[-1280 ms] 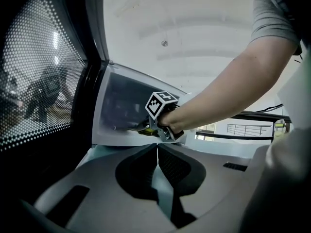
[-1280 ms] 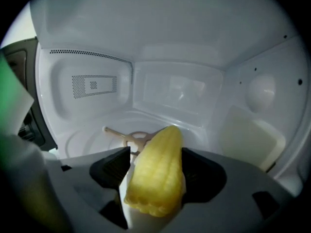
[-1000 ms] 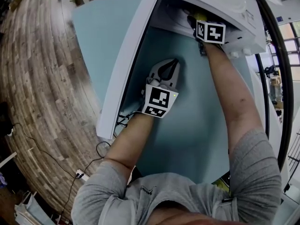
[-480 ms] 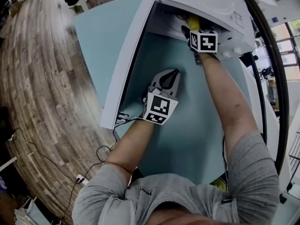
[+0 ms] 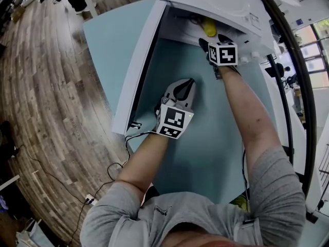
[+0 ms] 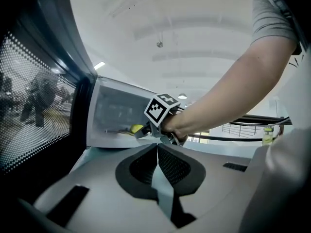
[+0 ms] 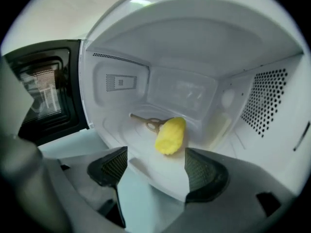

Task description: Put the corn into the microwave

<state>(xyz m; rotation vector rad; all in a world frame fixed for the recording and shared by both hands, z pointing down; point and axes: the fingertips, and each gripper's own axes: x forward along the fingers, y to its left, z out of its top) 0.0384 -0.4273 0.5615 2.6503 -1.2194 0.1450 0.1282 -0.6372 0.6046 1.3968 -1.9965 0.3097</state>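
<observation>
The yellow corn (image 7: 170,135) lies on the floor of the white microwave (image 7: 204,47), near its middle. From the head view the corn (image 5: 207,26) shows just inside the microwave (image 5: 226,4) opening. My right gripper (image 7: 153,171) is open and empty, just outside the opening, with the corn a little beyond its jaws. My right gripper (image 5: 215,41) sits at the front of the cavity. My left gripper (image 5: 186,88) rests shut over the blue table, empty, by the open door (image 5: 139,60). In the left gripper view my left gripper (image 6: 157,152) points toward the microwave (image 6: 112,115).
The microwave door (image 7: 46,93) stands swung open to the left. The blue table (image 5: 216,133) runs under both arms. A wooden floor (image 5: 46,86) lies to the left, with cables (image 5: 110,166) hanging off the table's near edge.
My right gripper has drawn back out of the microwave, leaving the corn inside. The left gripper has stayed where it was.
</observation>
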